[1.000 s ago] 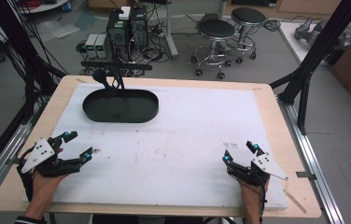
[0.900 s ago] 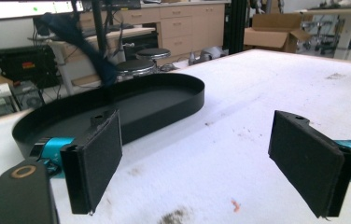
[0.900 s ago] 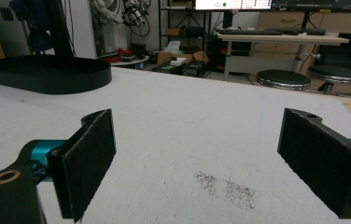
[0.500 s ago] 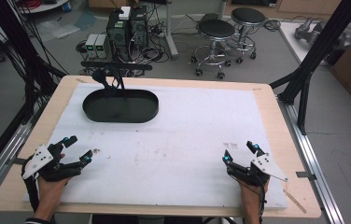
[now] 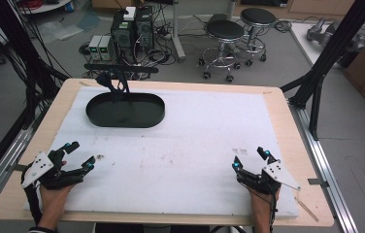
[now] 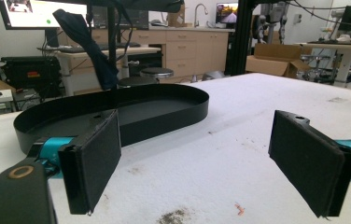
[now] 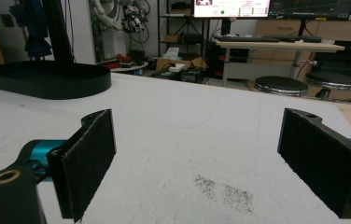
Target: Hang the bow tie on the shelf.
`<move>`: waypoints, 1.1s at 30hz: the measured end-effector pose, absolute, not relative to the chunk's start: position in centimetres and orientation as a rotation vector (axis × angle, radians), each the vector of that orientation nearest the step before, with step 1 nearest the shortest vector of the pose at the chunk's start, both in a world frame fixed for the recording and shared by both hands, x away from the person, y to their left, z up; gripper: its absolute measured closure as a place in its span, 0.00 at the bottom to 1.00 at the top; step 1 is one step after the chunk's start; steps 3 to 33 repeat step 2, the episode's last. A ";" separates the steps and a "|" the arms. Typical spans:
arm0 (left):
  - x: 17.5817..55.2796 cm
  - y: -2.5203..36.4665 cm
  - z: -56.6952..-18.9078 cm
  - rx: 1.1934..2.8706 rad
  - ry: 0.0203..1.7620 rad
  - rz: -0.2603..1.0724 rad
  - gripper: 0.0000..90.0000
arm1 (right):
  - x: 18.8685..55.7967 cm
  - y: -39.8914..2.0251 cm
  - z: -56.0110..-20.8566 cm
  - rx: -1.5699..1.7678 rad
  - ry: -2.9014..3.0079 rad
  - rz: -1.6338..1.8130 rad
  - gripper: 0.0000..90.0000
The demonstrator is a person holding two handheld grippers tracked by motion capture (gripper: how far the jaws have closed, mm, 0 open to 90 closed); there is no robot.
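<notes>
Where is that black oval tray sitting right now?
In the high view, the black oval tray rests empty on the white mat's far left part, well ahead of the left tongs.

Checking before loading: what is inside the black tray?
The black tray looks empty: the high view shows bare dark floor. In the left gripper view its near wall hides part of the floor.
</notes>
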State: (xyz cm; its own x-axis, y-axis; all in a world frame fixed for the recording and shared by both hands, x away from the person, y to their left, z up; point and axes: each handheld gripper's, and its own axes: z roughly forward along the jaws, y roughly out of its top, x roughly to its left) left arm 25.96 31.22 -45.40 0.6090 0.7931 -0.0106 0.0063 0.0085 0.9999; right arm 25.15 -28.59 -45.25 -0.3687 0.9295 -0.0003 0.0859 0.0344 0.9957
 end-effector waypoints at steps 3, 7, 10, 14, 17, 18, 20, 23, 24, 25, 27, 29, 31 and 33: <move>26.0 31.2 -45.4 1.443 0.725 0.709 0.19 | 25.1 -28.6 -45.2 1.060 1.558 1.426 0.12; 26.0 31.2 -45.4 1.443 0.725 0.709 0.19 | 25.1 -28.6 -45.2 1.060 1.558 1.426 0.12; 26.0 31.2 -45.4 1.443 0.725 0.709 0.19 | 25.1 -28.6 -45.2 1.060 1.558 1.426 0.12; 26.0 31.2 -45.4 1.443 0.725 0.709 0.19 | 25.1 -28.6 -45.2 1.060 1.558 1.426 0.12; 26.0 31.2 -45.4 1.443 0.725 0.709 0.19 | 25.1 -28.6 -45.2 1.060 1.558 1.426 0.12; 26.0 31.2 -45.4 1.443 0.725 0.709 0.19 | 25.1 -28.6 -45.2 1.060 1.558 1.426 0.12; 26.0 31.2 -45.4 1.443 0.725 0.709 0.19 | 25.1 -28.6 -45.2 1.060 1.558 1.426 0.12; 26.0 31.2 -45.4 1.443 0.725 0.709 0.19 | 25.1 -28.6 -45.2 1.060 1.558 1.426 0.12; 26.0 31.2 -45.4 1.443 0.725 0.709 0.19 | 25.1 -28.6 -45.2 1.060 1.558 1.426 0.12; 26.0 31.2 -45.4 1.443 0.725 0.709 0.19 | 25.1 -28.6 -45.2 1.060 1.558 1.426 0.12; 26.0 31.2 -45.4 1.443 0.725 0.709 0.19 | 25.1 -28.6 -45.2 1.060 1.558 1.426 0.12; 26.0 31.2 -45.4 1.443 0.725 0.709 0.19 | 25.1 -28.6 -45.2 1.060 1.558 1.426 0.12; 26.0 31.2 -45.4 1.443 0.725 0.709 0.19 | 25.1 -28.6 -45.2 1.060 1.558 1.426 0.12; 26.0 31.2 -45.4 1.443 0.725 0.709 0.19 | 25.1 -28.6 -45.2 1.060 1.558 1.426 0.12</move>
